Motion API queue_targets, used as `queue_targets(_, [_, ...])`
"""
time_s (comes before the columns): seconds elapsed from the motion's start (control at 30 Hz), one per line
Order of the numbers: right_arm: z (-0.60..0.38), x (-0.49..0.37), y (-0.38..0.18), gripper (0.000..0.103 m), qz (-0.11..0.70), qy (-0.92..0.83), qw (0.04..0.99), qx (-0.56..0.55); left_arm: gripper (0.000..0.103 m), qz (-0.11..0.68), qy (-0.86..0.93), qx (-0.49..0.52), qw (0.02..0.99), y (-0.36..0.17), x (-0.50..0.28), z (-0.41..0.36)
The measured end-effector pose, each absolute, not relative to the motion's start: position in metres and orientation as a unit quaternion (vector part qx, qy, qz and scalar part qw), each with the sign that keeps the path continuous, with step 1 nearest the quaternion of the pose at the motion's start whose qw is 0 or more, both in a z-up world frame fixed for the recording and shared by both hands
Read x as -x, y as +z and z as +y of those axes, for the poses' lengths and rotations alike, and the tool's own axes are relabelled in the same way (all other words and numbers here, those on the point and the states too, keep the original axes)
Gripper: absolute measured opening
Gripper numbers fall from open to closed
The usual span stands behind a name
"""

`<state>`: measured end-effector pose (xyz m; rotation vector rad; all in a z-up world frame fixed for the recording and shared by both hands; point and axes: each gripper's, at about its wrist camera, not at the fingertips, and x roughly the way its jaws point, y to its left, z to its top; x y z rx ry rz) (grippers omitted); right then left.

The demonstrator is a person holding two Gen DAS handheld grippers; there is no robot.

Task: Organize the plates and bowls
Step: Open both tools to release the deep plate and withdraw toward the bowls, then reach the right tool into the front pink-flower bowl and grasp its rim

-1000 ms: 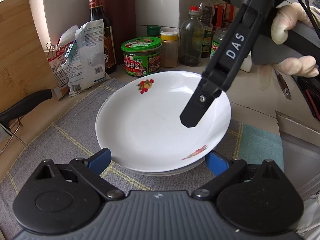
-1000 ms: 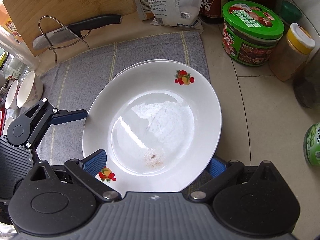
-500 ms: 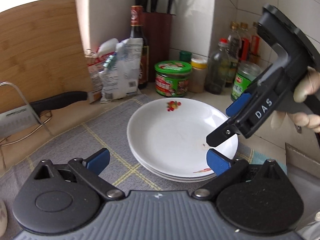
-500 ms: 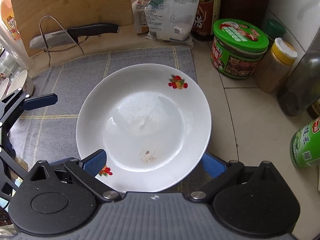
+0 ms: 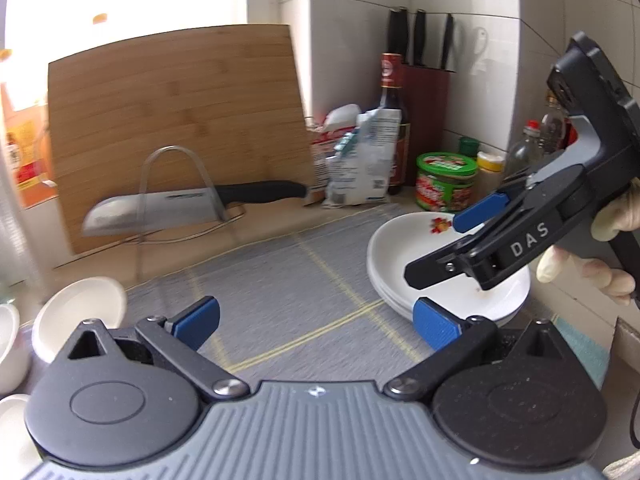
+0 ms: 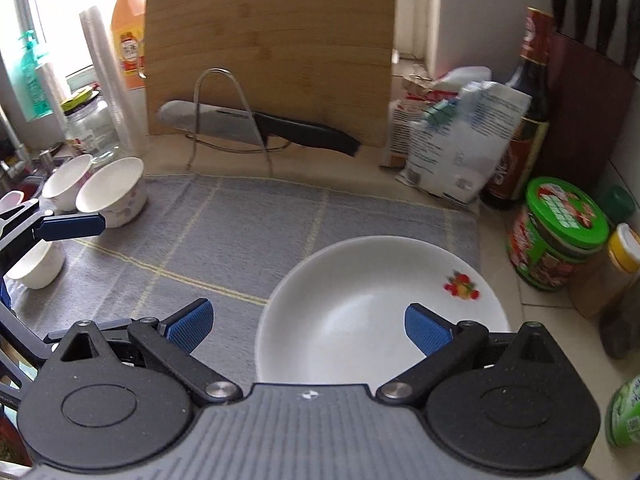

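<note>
Left wrist view: left gripper (image 5: 316, 322) jaws just widened, spread wide, empty; right gripper (image 6: 308, 326) likewise. Plate stack (image 5: 404, 252) on grey mat (image 6: 248, 236), partly hidden. Bowls (image 6: 110, 190) blurred, far left.

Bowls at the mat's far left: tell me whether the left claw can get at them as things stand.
Probably yes. The left claw is open and empty, and only bare grey mat lies between it and the nearest bowl; the plate stack sits on the other side.
</note>
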<state>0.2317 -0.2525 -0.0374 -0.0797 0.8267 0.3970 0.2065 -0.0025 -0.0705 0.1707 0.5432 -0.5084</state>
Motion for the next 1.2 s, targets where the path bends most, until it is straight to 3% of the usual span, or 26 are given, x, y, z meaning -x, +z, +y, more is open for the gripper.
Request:
queue_targets(0.43, [-0.117,-0.222,-0.051,0.103,0.403,0.261,0.873,0.083,0.102,0.3,-0.163,-0.072,0.937,-0.088,-0.154,0.123])
queue_targets(0.7, [-0.046,-0.208,-0.056,0.103,0.408,0.275,0.864,0.105,0.102,0.351,-0.135,-0.076,0.924,-0.124,-0.154,0.188])
queue_targets(1.2, [-0.004,-0.2,-0.047,0.103,0.399,0.265,0.869,0.124,0.103,0.358,-0.165,-0.064,0.917,-0.159,-0.183,0.219])
